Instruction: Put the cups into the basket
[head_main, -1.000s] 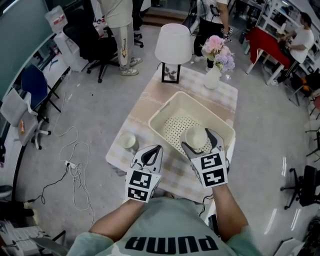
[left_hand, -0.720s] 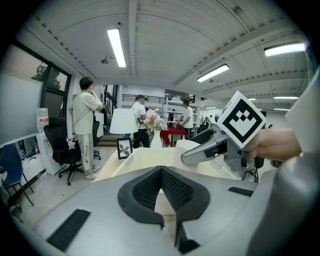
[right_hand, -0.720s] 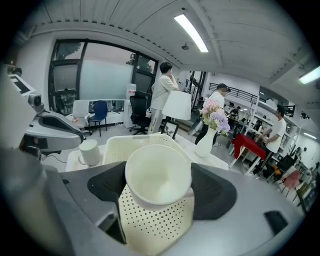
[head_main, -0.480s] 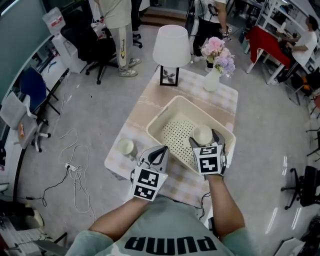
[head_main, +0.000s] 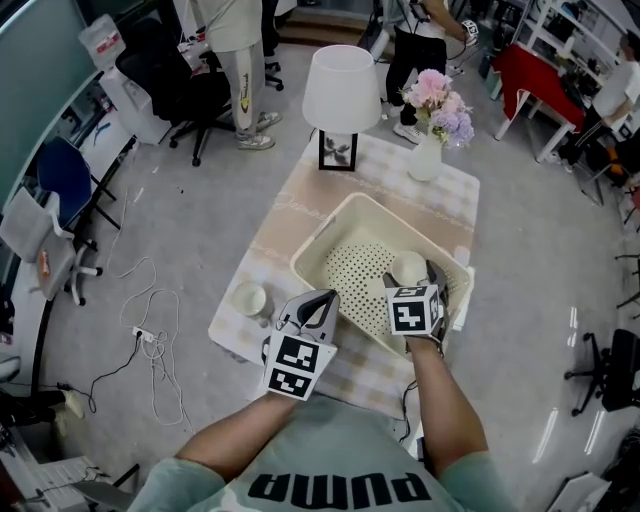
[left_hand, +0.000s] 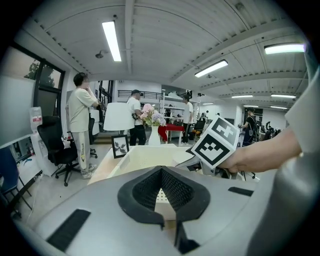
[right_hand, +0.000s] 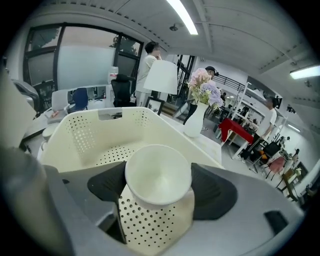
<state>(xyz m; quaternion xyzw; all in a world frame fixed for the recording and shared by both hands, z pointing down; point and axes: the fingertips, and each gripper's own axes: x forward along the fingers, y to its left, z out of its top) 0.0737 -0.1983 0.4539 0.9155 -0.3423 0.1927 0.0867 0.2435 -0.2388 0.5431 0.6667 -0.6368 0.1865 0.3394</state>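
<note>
Jaws of the right gripper stood part-way apart and clamped on a white cup, one dark pad on each side of its bowl. The cup's mouth faced the camera, so its base and foot were hidden behind its own rim. Whether it touched the perforated floor below could not be made out. In the head view the same right gripper sat right of centre with the cup inside the basket, near its right wall. The marker cube covered the hand behind it.

The left gripper had its pads meeting at the tips and nothing between them. Its own grey body filled the lower half of the left gripper view and cut off the near side of the basket. In the head view the left gripper lay below centre, over the checked table, just beside the basket's near left wall.

A second cup stood upright on the table at left of centre, apart from the basket and near the left gripper. At the top of the frame, the table's far end carried a white lamp, a small picture frame partly under the shade, and a vase of flowers.
</note>
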